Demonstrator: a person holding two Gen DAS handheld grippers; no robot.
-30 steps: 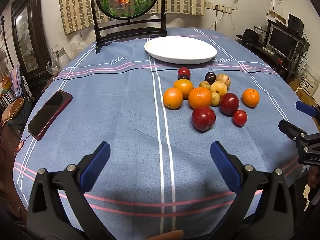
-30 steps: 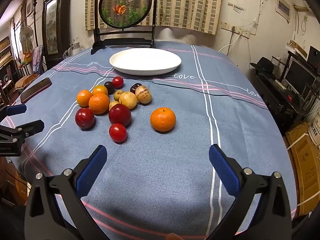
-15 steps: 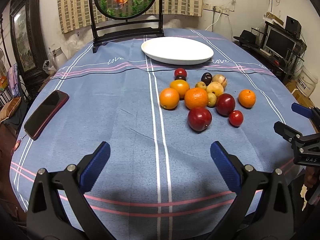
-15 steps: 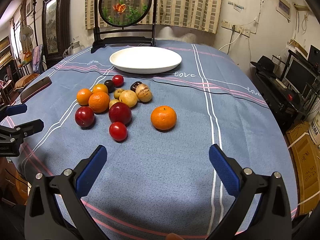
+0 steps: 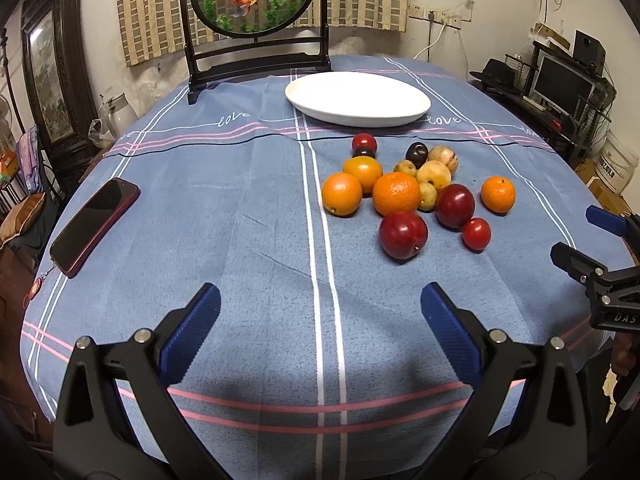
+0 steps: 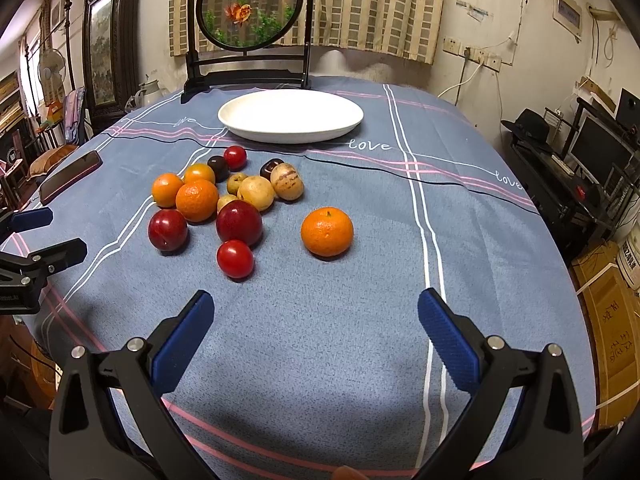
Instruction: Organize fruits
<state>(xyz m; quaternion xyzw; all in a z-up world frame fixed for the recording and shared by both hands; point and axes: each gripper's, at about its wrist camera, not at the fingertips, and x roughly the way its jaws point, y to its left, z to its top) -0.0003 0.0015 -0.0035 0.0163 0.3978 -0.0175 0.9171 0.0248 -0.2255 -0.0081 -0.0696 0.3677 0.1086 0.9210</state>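
A cluster of several fruits lies on the blue tablecloth: oranges (image 5: 396,193), dark red plums (image 5: 403,234), small red tomatoes (image 5: 476,233), pale yellow fruits (image 5: 433,175). One orange (image 6: 327,231) sits apart to the right. An empty white plate (image 5: 358,98) stands behind them, also in the right wrist view (image 6: 291,115). My left gripper (image 5: 320,316) is open and empty, near the table's front edge. My right gripper (image 6: 316,320) is open and empty, in front of the lone orange.
A red-cased phone (image 5: 94,224) lies at the table's left edge. A round painted screen on a black stand (image 5: 256,0) stands at the back. A desk with monitor (image 5: 560,80) is to the right of the table.
Both grippers have moved slightly toward the fruits and stay open. The fruits and plate have not moved.
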